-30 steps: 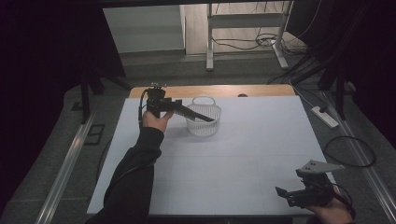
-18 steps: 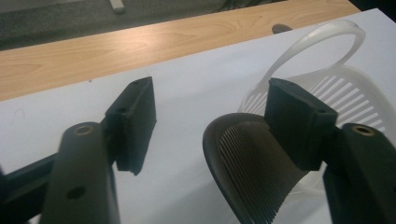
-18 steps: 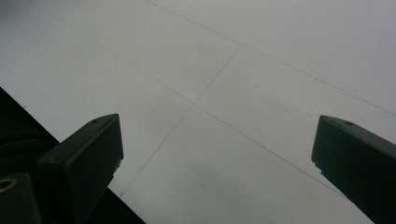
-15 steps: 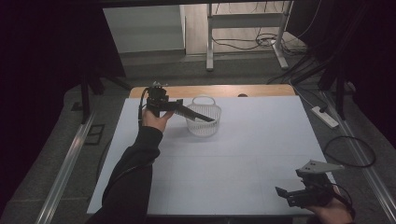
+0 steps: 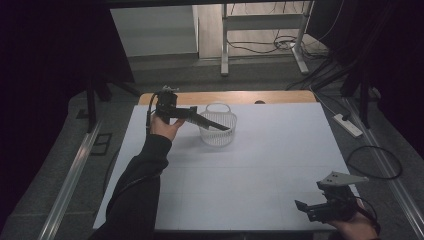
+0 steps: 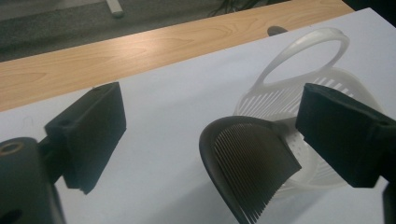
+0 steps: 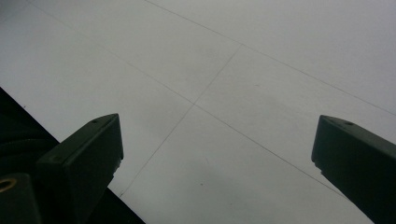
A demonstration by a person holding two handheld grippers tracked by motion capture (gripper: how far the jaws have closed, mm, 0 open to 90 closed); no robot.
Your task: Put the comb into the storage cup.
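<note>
The left tongs (image 6: 205, 140) have just been opened over the basket (image 6: 299, 98), a black comb (image 6: 247, 168) released between; the right tongs (image 7: 219, 154) are held wide, empty.

Your left gripper (image 5: 220, 125) hangs over the white basket (image 5: 218, 131) at the far side of the table (image 5: 250, 165), its jaws just opened. Your right gripper (image 5: 305, 207) sits low at the near right corner, well apart from the basket.

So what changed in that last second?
The left tongs have just been opening and let go of the dark comb, which now seems loose between them, at the basket. The basket and the right tongs stayed put.
</note>
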